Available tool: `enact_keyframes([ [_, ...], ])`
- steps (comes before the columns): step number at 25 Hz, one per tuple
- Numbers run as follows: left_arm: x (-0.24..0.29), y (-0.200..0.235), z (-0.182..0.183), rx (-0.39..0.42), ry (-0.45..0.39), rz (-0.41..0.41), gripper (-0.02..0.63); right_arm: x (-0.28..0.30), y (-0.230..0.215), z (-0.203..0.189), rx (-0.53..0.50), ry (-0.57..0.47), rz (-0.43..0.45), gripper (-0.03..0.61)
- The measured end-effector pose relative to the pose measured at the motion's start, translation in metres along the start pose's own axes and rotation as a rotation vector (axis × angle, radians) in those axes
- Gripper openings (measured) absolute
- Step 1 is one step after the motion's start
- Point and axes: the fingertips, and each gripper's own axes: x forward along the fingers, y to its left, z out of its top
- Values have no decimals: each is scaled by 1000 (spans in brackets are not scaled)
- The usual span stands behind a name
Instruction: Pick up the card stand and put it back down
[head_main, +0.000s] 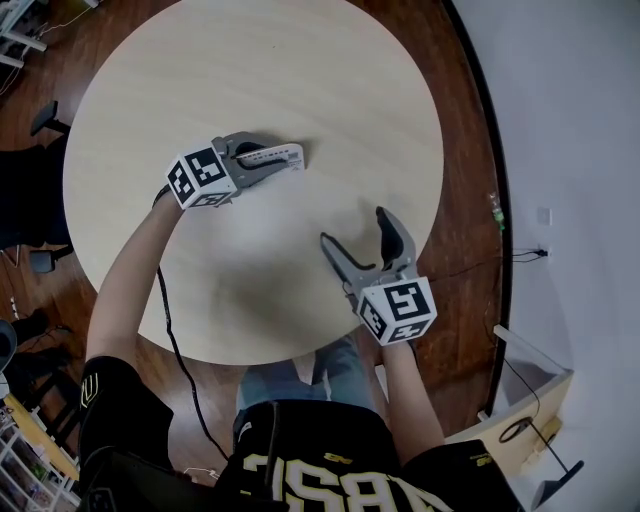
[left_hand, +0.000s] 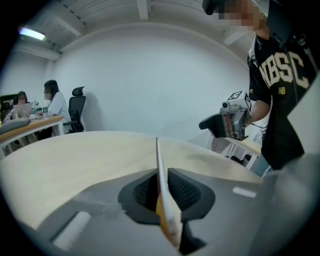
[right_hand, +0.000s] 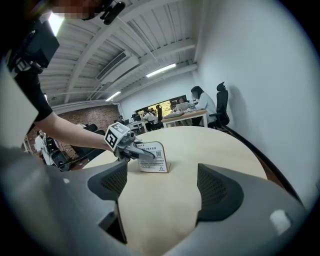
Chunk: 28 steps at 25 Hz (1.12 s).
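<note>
L tongs (head_main: 268, 160) are clenched on the stand (head_main: 288, 155), at the upper-centre of the round pale tabletop (head_main: 130, 120). In the left gripper view the stand (left_hand: 161, 175) shows edge-on, a thin white sheet pinched btwn both dark ribbed pads (left_hand: 187, 192), w/ an amber-coloured part low down by them. In the right gripper view the stand (right_hand: 154, 157) is a white printed card w/ a QR-type square. It leans back a little, bottom edge down on the tabletop, and L tongs (right_hand: 135, 151) grip it at its upper left side. R tongs (head_main: 354, 228) are released, jaws wide apart, w/ nothing btwn them but bare tabletop. They sit nearer the person, right of centre, well apart from the stand and aimed roughly toward it. Each pair of tongs carries a marker cube (head_main: 203, 177). A black cable (head_main: 170, 330) runs off the near tabletop edge beside the left arm (head_main: 130, 280). Bg: people (right_hand: 198, 100) seated at a desk (right_hand: 182, 116), w/ a black office chair (right_hand: 221, 105) by the white wall (right_hand: 260, 75).
</note>
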Motion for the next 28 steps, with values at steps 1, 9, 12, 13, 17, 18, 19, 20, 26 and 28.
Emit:
enact_keyframes([
  [1,-1,-2,2,-16,-4,-16,30,0,1,2,0,-5,1,436],
  [9,-36,-48,49,-66,-14,-108,17,-14,29,37,-8,-79,32,436],
  [12,-62,-61,78,-65,7,-110,17,-23,44,62,-19,-128,45,436],
  [13,-72,-67,89,-63,16,-115,17,-28,49,73,-26,-148,50,436],
  [17,-117,-94,137,-45,19,-110,18,-51,75,114,-72,-228,73,436],
  [18,-129,-101,148,-44,13,-95,18,-57,80,123,-81,-246,75,436],
  [19,-141,-106,161,-45,4,-74,18,-62,84,133,-88,-267,77,436],
  [20,-154,-108,176,-46,-9,-47,18,-68,86,146,-93,-292,80,436],
  [26,-230,-136,267,10,-98,161,18,-110,106,226,-155,-424,75,436],
  [28,-253,-154,291,72,-134,234,18,-122,118,243,-183,-446,69,436],
])
